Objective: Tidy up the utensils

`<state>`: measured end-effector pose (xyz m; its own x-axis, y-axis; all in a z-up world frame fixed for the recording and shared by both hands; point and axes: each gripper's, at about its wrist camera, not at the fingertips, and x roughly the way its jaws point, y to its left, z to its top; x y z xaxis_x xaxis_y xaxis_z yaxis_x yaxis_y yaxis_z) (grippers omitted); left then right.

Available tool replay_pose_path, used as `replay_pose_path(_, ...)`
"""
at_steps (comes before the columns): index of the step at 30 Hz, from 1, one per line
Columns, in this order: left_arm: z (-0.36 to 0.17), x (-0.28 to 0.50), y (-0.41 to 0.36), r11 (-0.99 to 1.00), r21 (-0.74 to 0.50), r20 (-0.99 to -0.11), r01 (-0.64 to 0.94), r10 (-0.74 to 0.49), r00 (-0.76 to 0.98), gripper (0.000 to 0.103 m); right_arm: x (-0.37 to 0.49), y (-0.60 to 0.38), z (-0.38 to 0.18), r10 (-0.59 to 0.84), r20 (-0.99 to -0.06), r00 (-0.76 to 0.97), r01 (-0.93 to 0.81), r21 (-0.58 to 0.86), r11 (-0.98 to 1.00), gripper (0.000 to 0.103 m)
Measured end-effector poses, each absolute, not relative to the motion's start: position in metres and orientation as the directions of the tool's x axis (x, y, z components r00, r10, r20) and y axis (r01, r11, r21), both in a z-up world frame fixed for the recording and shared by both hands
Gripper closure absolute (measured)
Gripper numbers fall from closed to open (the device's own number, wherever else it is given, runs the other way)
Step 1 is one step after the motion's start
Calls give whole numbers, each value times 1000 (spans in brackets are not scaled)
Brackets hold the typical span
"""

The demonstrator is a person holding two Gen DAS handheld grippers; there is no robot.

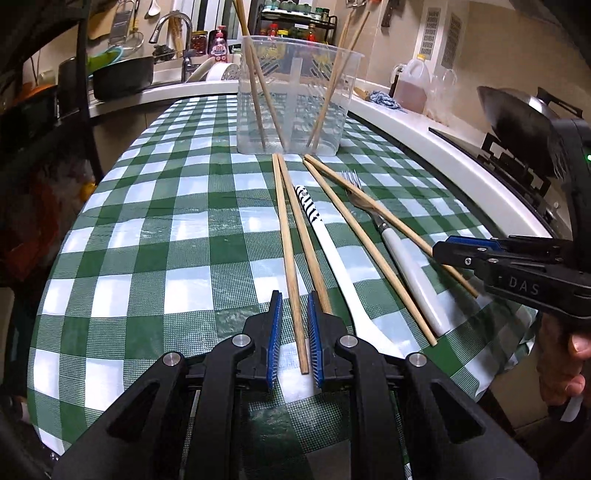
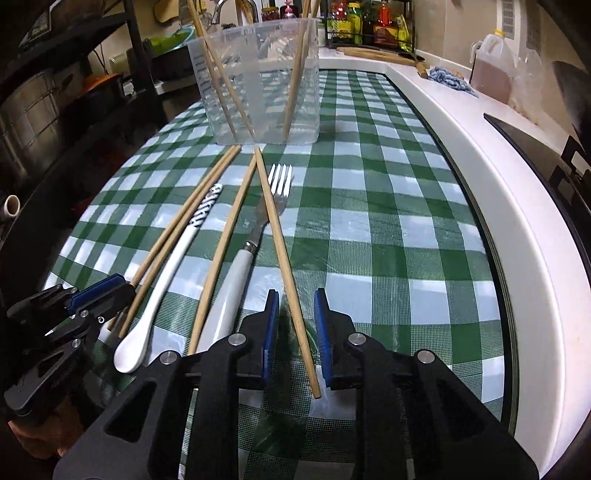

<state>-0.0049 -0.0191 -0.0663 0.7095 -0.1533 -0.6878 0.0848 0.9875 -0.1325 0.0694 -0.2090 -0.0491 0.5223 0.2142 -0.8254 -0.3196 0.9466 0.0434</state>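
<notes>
Left tongs [image 1: 294,334] spread, straddling one chopstick [image 1: 290,258] without touching; right tongs [image 2: 295,332] spread the same way over another chopstick [image 2: 282,254]. I see fork [image 2: 255,236], spoon [image 2: 162,273] and remaining chopsticks lying just this side of the clear tub [image 2: 258,81], on the checked tablecloth [image 2: 388,240].

Green checked tablecloth [image 1: 192,236], white counter [image 2: 491,192], sink faucet [image 1: 177,26]
</notes>
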Motion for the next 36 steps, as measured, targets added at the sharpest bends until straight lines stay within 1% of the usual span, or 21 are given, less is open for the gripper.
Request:
replay_pose_path(3, -66, -5, -23, 989, -118, -689, 93, -149, 709, 89, 71, -211, -54, 215, -841, 497, -309, 60, 949, 82)
replay_pose_path(6, -67, -4, -27, 992, -84, -690, 91, -124, 713, 89, 69, -209, -55, 206, -840, 502, -316, 44, 948, 82)
replay_pose_path(7, -66, -4, -28, 993, -78, -690, 90, -119, 714, 89, 68, -208, -55, 198, -839, 507, -319, 31, 947, 84)
replay_pose_path(8, -66, -3, -30, 994, -68, -688, 88, -110, 717, 89, 67, -206, -55, 197, -838, 509, -324, 25, 946, 89)
replay_pose_path(10, -67, -4, -33, 995, -48, -686, 83, -94, 721, 90, 65, -203, -55, 207, -836, 509, -339, 26, 941, 96)
replay_pose_path(11, -66, -4, -32, 996, -44, -686, 82, -90, 722, 96, 64, -203, -55, 206, -834, 511, -341, 24, 940, 96)
replay_pose_path(13, -66, -5, -30, 996, -51, -688, 79, -93, 720, 96, 62, -201, -55, 218, -828, 517, -341, 35, 939, 97)
replay_pose_path(19, -65, -9, -11, 997, -77, -691, 19, -67, 719, 97, 50, -202, -49, 207, -800, 563, -268, 61, 962, 97)
replay_pose_path(22, -65, -10, -4, 996, -91, -697, -1, -63, 714, 97, 43, -202, -50, 152, -794, 589, -217, 26, 976, 97)
replay_pose_path(26, -66, -12, -3, 995, -100, -695, 2, -72, 715, 97, 43, -209, -55, 127, -797, 591, -155, 42, 987, 97)
replay_pose_path(31, -66, -10, -4, 997, -83, -692, 0, -58, 719, 97, 44, -212, -57, 127, -801, 585, -148, 48, 988, 96)
replay_pose_path(36, -67, -10, -8, 998, -68, -689, 6, -51, 723, 97, 44, -208, -57, 127, -801, 585, -169, 33, 985, 93)
